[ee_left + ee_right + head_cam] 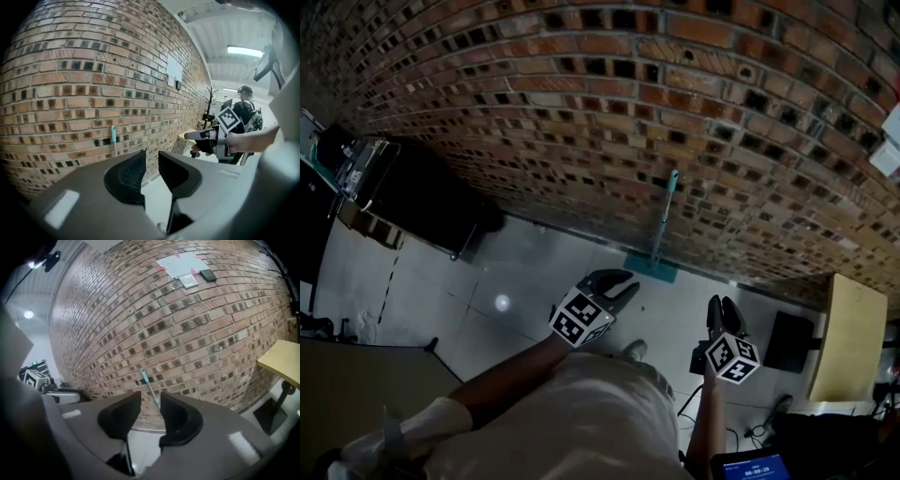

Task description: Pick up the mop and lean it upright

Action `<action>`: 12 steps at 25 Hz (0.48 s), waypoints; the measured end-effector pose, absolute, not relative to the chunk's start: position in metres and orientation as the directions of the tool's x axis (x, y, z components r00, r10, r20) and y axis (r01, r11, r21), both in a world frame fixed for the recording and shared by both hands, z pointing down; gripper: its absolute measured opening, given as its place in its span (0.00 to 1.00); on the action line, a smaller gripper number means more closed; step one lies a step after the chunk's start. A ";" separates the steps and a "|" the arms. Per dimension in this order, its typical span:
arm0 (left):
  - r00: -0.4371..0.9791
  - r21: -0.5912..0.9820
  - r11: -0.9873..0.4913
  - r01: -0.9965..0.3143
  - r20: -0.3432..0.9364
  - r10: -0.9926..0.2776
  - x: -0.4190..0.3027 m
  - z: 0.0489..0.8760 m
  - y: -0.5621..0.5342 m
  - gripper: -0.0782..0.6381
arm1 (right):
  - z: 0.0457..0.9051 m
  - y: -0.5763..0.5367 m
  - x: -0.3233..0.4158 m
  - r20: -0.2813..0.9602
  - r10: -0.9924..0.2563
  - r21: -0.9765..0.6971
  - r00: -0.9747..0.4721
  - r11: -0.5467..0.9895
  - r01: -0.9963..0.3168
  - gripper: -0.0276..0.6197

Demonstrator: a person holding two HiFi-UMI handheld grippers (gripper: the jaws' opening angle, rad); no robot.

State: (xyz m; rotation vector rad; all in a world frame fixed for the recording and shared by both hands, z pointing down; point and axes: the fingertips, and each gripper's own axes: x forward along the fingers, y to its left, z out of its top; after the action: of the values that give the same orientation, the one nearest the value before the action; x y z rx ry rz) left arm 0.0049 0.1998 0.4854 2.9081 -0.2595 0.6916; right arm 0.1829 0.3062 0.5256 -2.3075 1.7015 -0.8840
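Already mop leans on brick wall, seemingly upright; L gripper & R gripper both empty, jaws apart.

I faced a brick wall above a pale tiled floor.
A yellow table stood at my right; a ceiling light glowed.

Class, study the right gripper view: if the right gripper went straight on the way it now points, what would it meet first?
Probably the mop leaning on the brick wall: its handle lines up just above the gap of the open right gripper. Depth is unclear; it might hit the wall instead.
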 end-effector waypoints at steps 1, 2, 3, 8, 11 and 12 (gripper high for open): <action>0.879 0.102 -0.974 -0.201 0.457 -0.134 0.003 0.487 0.195 0.25 | 0.530 0.311 0.183 0.385 -0.902 -0.446 0.195 -0.367 -0.816 0.23; 0.878 0.104 -0.974 -0.201 0.459 -0.133 0.001 0.489 0.191 0.25 | 0.535 0.316 0.182 0.399 -0.895 -0.452 0.200 -0.382 -0.806 0.22; 0.877 0.104 -0.974 -0.201 0.462 -0.132 -0.002 0.491 0.187 0.25 | 0.540 0.321 0.180 0.415 -0.887 -0.455 0.202 -0.395 -0.798 0.22; 0.871 0.101 -0.972 -0.212 0.472 -0.140 -0.021 0.500 0.156 0.25 | 0.552 0.328 0.166 0.458 -0.860 -0.363 0.227 -0.413 -0.835 0.22; 0.863 0.124 -0.968 -0.220 0.486 -0.134 -0.036 0.510 0.140 0.25 | 0.552 0.325 0.160 0.454 -0.855 -0.315 0.252 -0.418 -0.852 0.18; 0.861 0.133 -0.966 -0.224 0.491 -0.132 -0.041 0.514 0.134 0.25 | 0.552 0.323 0.158 0.451 -0.855 -0.311 0.257 -0.420 -0.853 0.18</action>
State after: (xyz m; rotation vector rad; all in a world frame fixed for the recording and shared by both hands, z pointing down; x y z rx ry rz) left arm -0.0409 0.1344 0.5136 2.8499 -0.2751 0.7328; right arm 0.1582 0.3230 0.5517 -2.4876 1.6896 -0.8957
